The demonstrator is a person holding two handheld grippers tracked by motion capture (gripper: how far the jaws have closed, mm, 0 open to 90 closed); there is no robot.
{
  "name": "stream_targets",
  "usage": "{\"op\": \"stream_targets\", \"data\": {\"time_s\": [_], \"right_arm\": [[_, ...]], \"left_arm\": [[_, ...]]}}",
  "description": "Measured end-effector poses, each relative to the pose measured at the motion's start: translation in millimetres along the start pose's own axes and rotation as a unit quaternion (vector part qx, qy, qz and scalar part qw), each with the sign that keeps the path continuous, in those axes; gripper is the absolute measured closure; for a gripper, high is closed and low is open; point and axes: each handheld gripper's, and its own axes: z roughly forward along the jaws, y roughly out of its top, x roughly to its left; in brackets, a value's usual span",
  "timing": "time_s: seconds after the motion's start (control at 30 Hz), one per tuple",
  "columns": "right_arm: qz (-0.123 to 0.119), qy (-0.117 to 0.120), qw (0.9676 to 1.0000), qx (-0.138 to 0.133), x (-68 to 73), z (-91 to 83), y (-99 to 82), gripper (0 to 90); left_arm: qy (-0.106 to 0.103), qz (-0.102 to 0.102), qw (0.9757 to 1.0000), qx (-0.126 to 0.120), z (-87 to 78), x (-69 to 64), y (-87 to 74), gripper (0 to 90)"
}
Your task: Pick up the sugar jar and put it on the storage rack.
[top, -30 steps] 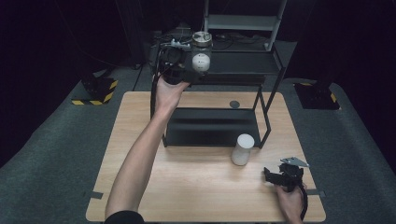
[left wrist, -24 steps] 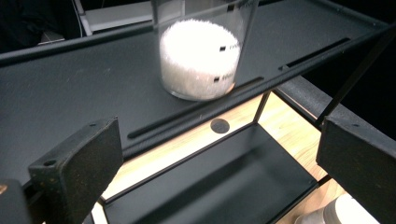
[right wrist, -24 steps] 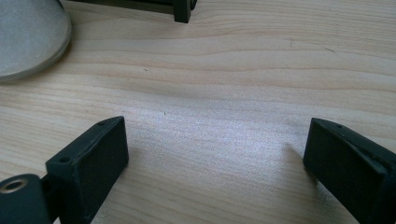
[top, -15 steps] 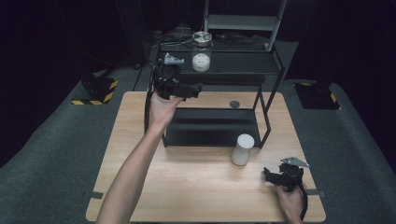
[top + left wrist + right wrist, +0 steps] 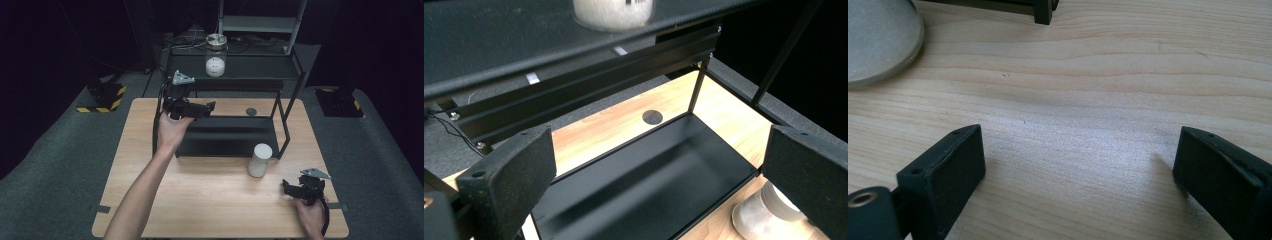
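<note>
A glass jar (image 5: pixel 216 61) with a metal lid and white contents stands on the top shelf of a black rack (image 5: pixel 235 85); its base (image 5: pixel 613 10) shows in the left gripper view. My left gripper (image 5: pixel 210 107) is held open and empty at the rack's left front, below the top shelf, pointing right over the lower tray (image 5: pixel 649 175). Its jaws stand wide apart (image 5: pixel 661 165). A white canister (image 5: pixel 260 160) stands on the table in front of the rack. My right gripper (image 5: pixel 287 187) rests open near the table's front right, with bare wood between its jaws (image 5: pixel 1083 160).
The wooden table (image 5: pixel 200 200) has a round hole (image 5: pixel 251 111) behind the rack. The rack's thin posts (image 5: pixel 295 100) frame the lower tray. The canister's base (image 5: pixel 878 40) and a rack foot (image 5: pixel 1043 12) lie just ahead of the right gripper. Dark floor surrounds the table.
My left gripper has drawn back from the jar on the top shelf, coming down and toward the person, open and empty. The jar stays on the shelf. The right gripper has not moved.
</note>
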Motion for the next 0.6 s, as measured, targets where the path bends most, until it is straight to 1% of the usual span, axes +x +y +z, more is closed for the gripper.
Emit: {"op": "stream_targets", "data": {"time_s": [0.2, 0.3, 0.53, 0.6], "right_arm": [[0.0, 0.0, 1.0, 0.0, 0.0, 0.0, 0.0, 5.6], [0.0, 0.0, 1.0, 0.0, 0.0, 0.0, 0.0, 5.6], [0.0, 0.0, 1.0, 0.0, 0.0, 0.0, 0.0, 5.6], [-0.001, 0.0, 1.0, -0.001, -0.1, 0.0, -0.2, 5.7]], "left_arm": [[-0.001, 0.001, 1.0, 0.005, 3.4, -2.4, -15.9, 0.8], [-0.002, 0.001, 0.9999, 0.012, 5.6, -2.8, -22.2, 0.8], [-0.005, -0.018, 0.9996, 0.019, 10.3, 1.0, -44.5, 0.9], [-0.006, -0.021, 0.9996, 0.021, 10.8, 1.7, -46.7, 1.0]]}}
